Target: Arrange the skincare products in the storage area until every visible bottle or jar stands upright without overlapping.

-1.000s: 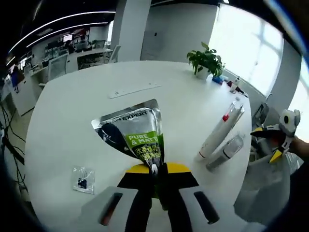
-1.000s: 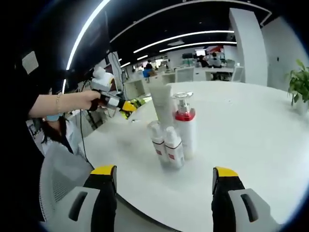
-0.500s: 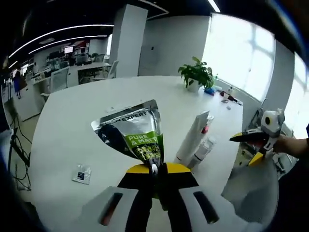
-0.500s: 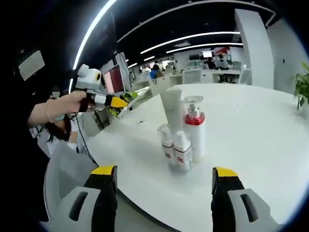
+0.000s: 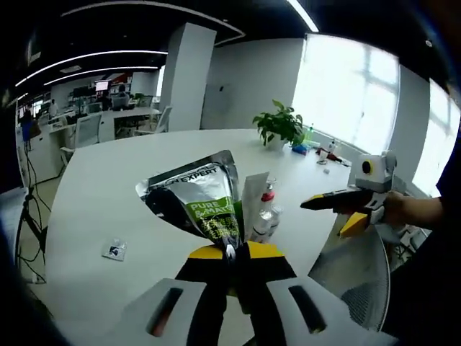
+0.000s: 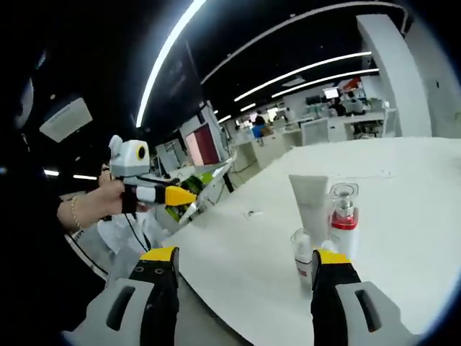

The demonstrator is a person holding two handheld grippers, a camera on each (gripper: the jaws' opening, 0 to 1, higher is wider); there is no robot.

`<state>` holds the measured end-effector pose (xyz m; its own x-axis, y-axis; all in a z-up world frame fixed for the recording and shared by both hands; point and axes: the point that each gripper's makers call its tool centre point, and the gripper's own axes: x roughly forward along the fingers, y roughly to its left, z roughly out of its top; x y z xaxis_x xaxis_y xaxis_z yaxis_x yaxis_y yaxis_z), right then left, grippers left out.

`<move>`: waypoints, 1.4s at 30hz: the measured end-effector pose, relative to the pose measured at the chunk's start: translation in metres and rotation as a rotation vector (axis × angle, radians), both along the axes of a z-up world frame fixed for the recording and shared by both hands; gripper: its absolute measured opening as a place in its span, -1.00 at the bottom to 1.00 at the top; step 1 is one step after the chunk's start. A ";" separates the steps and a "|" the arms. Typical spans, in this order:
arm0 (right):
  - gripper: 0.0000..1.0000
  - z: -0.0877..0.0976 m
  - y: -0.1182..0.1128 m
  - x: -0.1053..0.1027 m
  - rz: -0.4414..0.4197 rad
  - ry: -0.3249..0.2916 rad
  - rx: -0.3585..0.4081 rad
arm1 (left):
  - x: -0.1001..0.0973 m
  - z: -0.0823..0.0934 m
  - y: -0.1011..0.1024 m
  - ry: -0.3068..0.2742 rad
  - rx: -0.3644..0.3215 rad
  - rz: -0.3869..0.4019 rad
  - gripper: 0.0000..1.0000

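Observation:
My left gripper is shut on the bottom edge of a silver pouch with a green "PURE & MATT" label, held up above the white table. Behind the pouch a white tube, a red-collared pump bottle and a small bottle stand upright in a tight group. In the right gripper view the white tube, the pump bottle and a small bottle stand beyond my open right gripper, which holds nothing. The left gripper with the pouch hangs off the table's edge at the left.
A small flat sachet lies on the table, also seen as the sachet. A potted plant stands at the far edge. A mesh chair sits under the right gripper, which a hand holds. Desks and chairs fill the office behind.
Both views have tilted up and drawn back from the table. The pouch stays clamped in my left gripper. The bottle group looks smaller and sits lower right in the right gripper view.

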<state>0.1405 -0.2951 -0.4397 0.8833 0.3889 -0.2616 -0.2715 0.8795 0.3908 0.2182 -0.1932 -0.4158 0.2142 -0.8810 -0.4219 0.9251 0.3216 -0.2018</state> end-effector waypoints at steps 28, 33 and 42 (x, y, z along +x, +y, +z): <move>0.32 0.050 0.079 0.008 0.183 -0.092 0.343 | -0.076 0.014 -0.009 0.038 -0.085 -0.166 -0.88; 0.27 0.056 0.080 0.007 0.184 -0.104 0.378 | -0.086 0.014 -0.013 0.043 -0.092 -0.183 -0.88; -0.04 0.061 0.088 0.005 0.211 -0.113 0.414 | -0.100 0.014 -0.019 0.045 -0.107 -0.214 -0.88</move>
